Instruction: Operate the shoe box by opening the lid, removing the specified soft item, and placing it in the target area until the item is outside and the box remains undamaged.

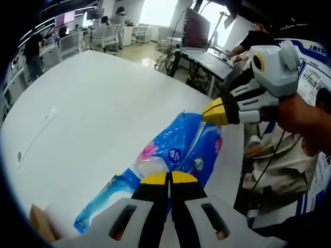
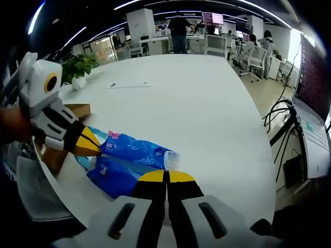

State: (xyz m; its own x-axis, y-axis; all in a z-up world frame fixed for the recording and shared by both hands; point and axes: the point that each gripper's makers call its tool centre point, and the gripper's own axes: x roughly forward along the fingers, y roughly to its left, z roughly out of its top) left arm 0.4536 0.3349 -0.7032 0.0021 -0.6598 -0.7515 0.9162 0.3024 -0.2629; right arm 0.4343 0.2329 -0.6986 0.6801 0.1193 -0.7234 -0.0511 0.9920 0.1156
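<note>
A blue plastic soft pack [image 1: 178, 150] with pink flower prints lies on the white table [image 1: 88, 103] near its edge. My left gripper [image 1: 169, 176] is shut, its yellow tips pinching the near end of the pack. My right gripper [image 1: 210, 112] comes in from the right, shut on the pack's far corner. In the right gripper view the same pack [image 2: 132, 152] stretches between my right gripper [image 2: 166, 175] and the left gripper [image 2: 92, 146]. The brown cardboard shoe box [image 2: 77, 110] sits just behind the left gripper, mostly hidden; a corner of it [image 1: 39, 221] shows at bottom left.
A potted plant [image 2: 77, 66] and a flat sheet [image 2: 128, 85] sit farther out on the table [image 2: 207, 103]. Past the table edge stands a laptop [image 1: 199, 31] on a stand, with cables [image 2: 282, 116], office chairs and people beyond. A person's arm [image 1: 302, 116] holds the right gripper.
</note>
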